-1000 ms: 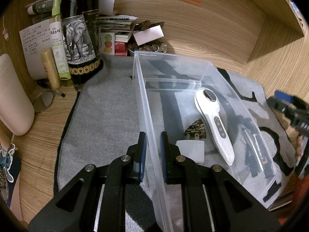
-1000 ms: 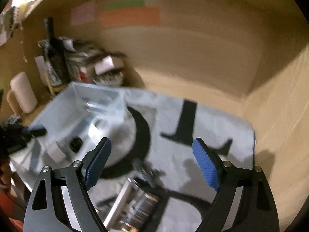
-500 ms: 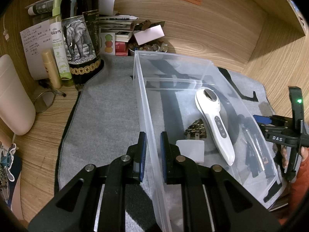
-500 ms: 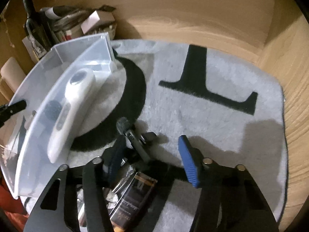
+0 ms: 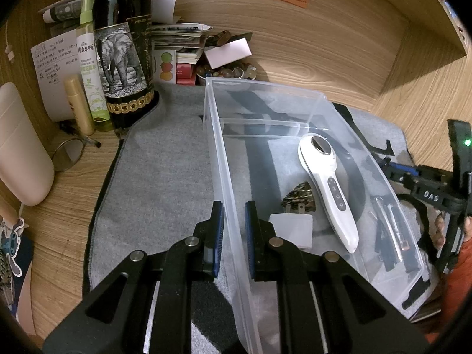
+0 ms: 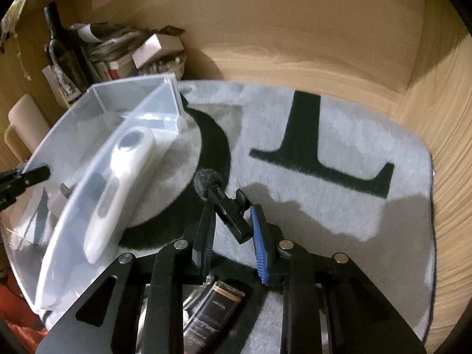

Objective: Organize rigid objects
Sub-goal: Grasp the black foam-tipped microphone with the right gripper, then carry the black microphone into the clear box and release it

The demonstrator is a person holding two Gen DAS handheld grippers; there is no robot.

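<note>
Evidently the left gripper (image 5: 233,218) is there to steady things: its jaws straddle the near wall of the clear bin (image 5: 219,159) at lower centre of the left view, pinched narrowly on it so the bin stays put. Inside lie a white handheld device (image 5: 327,185), a white plug adapter (image 5: 292,230), a brassy pinecone-like piece (image 5: 299,196) and some dark sticks (image 5: 389,236). At centre of the right view, the right gripper (image 6: 231,230) has its fingers closed most of the way around a small black clip microphone (image 6: 228,212) with a fuzzy tip on the grey rug (image 6: 339,135), just outside the bin; a firm grasp seems likely, though contact is unclear.
</note>
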